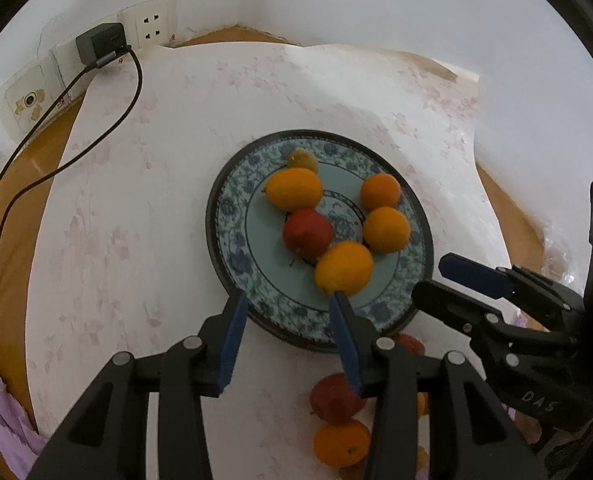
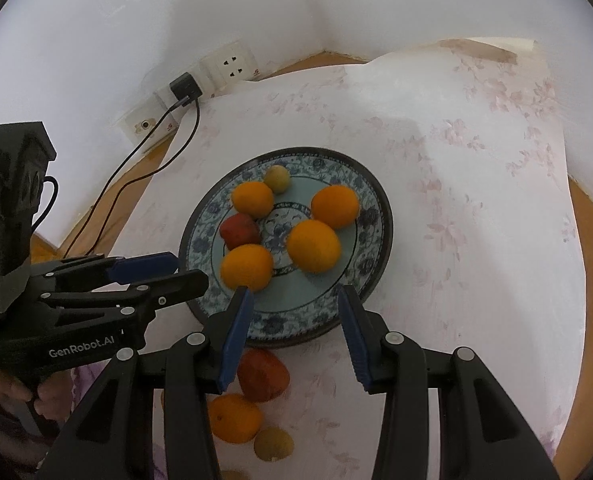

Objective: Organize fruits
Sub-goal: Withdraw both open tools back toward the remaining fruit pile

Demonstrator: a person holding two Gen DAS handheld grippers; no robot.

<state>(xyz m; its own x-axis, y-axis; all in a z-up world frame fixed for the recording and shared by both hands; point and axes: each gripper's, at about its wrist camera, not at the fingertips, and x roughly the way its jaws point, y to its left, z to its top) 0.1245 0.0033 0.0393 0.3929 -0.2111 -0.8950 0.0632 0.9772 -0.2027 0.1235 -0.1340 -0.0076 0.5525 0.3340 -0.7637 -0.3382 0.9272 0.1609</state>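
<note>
A blue patterned plate (image 1: pixel 414 268) (image 2: pixel 370 216) holds several oranges (image 1: pixel 344 267) (image 2: pixel 313 245), a red apple (image 1: pixel 307 233) (image 2: pixel 239 230) and a small yellow-green fruit (image 1: pixel 302 159) (image 2: pixel 277 178). My left gripper (image 1: pixel 288 302) is open and empty above the plate's near rim. My right gripper (image 2: pixel 294 294) is open and empty over the plate's near edge; it also shows in the left wrist view (image 1: pixel 444 280). On the cloth in front of the plate lie a red apple (image 1: pixel 334 398) (image 2: pixel 262 374), an orange (image 1: pixel 341 442) (image 2: pixel 234 418) and a yellow fruit (image 2: pixel 273 444).
A white floral cloth (image 1: pixel 156 200) (image 2: pixel 456 200) covers a wooden table. Wall sockets with a black charger (image 1: pixel 100 42) (image 2: pixel 184 85) and its cable (image 1: pixel 76 152) are at the far left. White walls close in behind. Purple material (image 1: pixel 0 420) lies at the near left.
</note>
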